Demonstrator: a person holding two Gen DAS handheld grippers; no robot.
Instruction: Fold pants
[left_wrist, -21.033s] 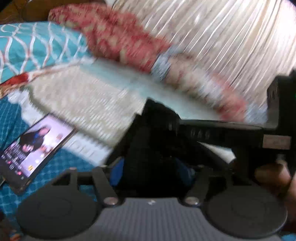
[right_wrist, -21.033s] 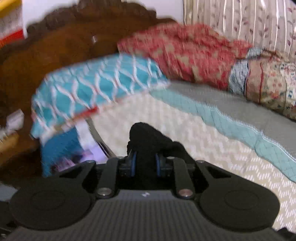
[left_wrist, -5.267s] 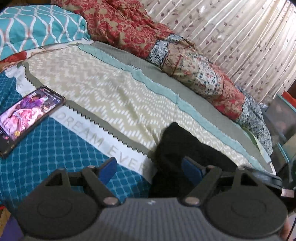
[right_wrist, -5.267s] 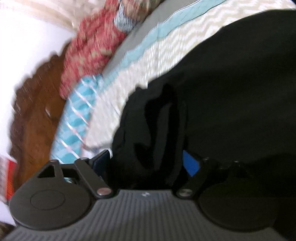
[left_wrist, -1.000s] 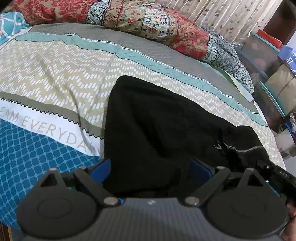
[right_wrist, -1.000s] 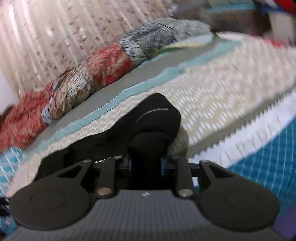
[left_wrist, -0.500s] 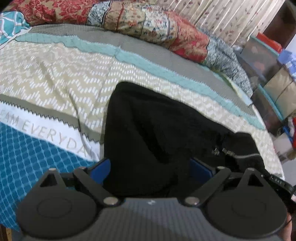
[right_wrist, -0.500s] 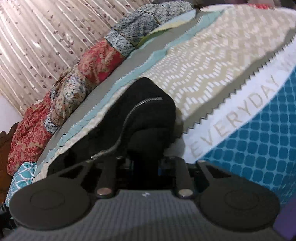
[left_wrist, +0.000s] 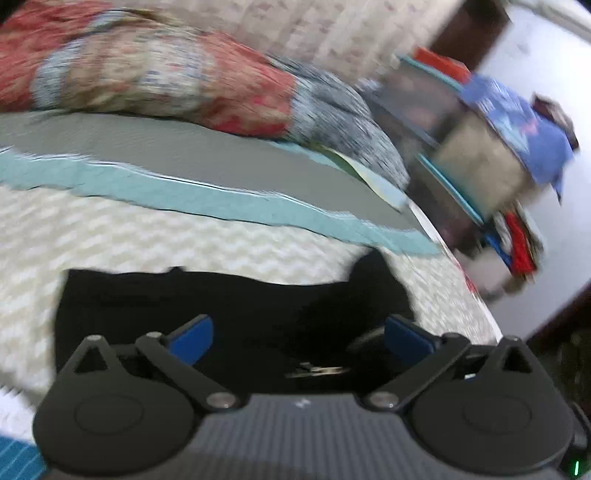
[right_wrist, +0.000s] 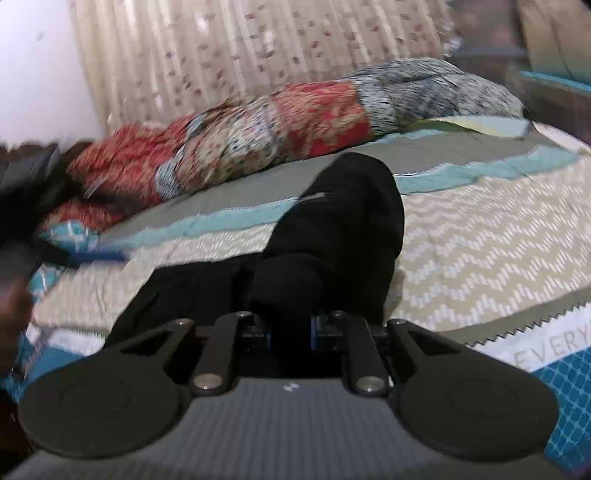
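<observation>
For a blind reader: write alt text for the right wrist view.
The right gripper is shut on a bunched fold of black pants, lifted above a patterned bedspread. A rolled red floral quilt and curtains lie behind.

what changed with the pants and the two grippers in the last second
The right gripper has raised its pinched bunch of the black pants higher off the bedspread. The left gripper stays open over the flat part. The quilt roll is unmoved.

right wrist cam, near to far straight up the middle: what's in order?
right gripper → black pants bunched in its fingers → grey band of the bedspread → rolled patchwork quilt → curtain
</observation>
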